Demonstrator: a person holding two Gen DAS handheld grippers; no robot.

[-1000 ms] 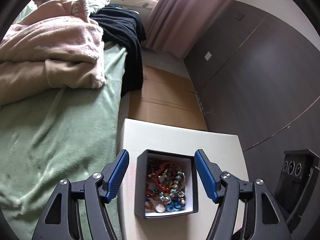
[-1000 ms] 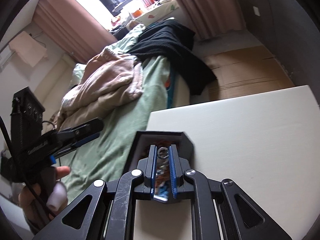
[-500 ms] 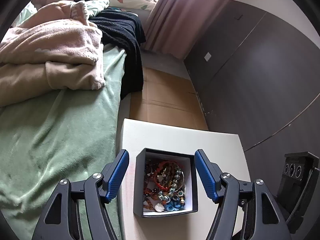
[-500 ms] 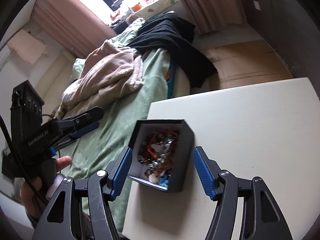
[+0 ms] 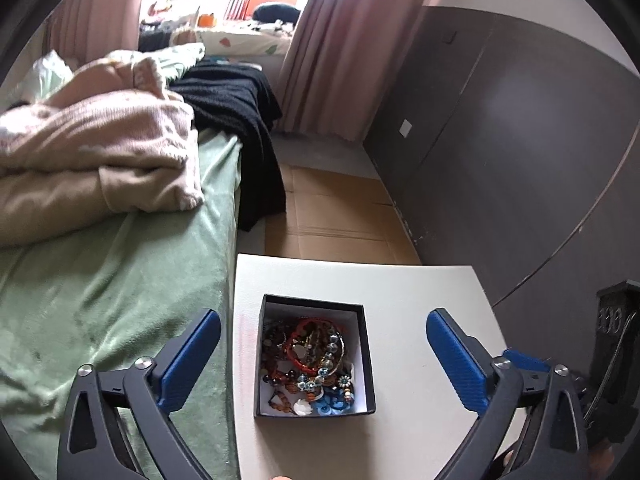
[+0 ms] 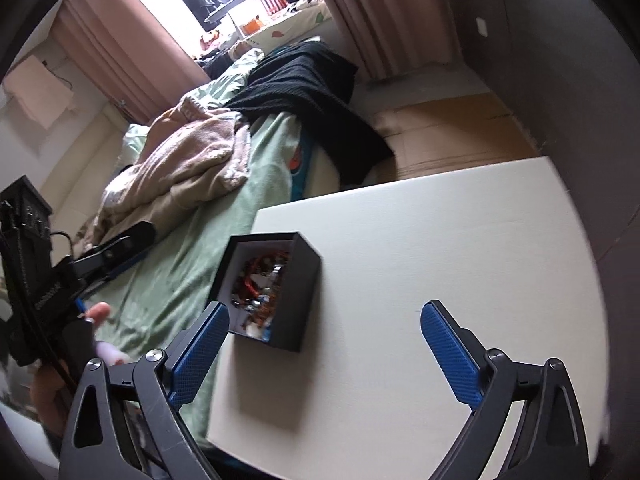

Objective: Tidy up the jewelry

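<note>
Jewelry point(image 5: 310, 360), beaded and tangled, fills a square black box point(image 5: 370, 364); both grippers point(image 5: 323, 354) point(image 6: 325, 336) gape wide.

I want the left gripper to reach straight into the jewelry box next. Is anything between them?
Nothing visible. The left gripper is open, hanging over the lidless jewelry box on the white table, with the beads exposed.

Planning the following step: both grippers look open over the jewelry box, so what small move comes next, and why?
Probably lower the right gripper toward the black box for one piece: its fingers are spread, holding nothing, and the beads lie tangled inside.
</note>
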